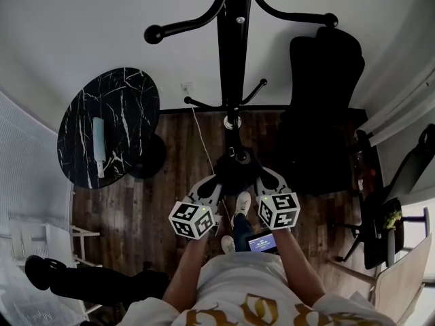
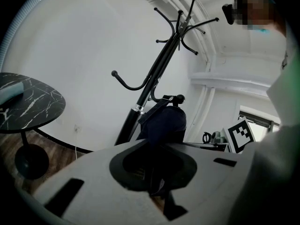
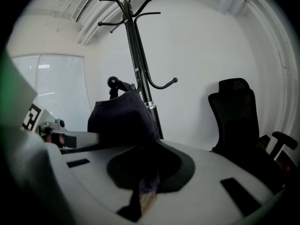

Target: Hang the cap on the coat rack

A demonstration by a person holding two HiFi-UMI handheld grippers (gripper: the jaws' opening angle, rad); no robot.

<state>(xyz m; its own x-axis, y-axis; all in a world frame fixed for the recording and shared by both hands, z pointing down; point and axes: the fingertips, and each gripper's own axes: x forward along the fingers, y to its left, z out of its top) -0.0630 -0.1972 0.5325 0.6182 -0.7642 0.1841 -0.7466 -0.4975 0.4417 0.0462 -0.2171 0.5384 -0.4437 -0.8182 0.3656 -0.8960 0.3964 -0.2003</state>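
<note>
Head view: cap (image 1: 236, 170) held by both grippers in front of the coat rack (image 1: 232, 53).
Left gripper (image 2: 157, 191) and right gripper (image 3: 143, 196) each clamp the cap's fabric; the cap is beside the pole, not hung.

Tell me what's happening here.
A person holds a gripper in each hand. The left gripper and the right gripper are both shut on a dark cap, held between them in front of the black coat rack, near its lower hooks. It doesn't look hung yet. A marble-topped table stands left of the rack, an office chair right.
</note>
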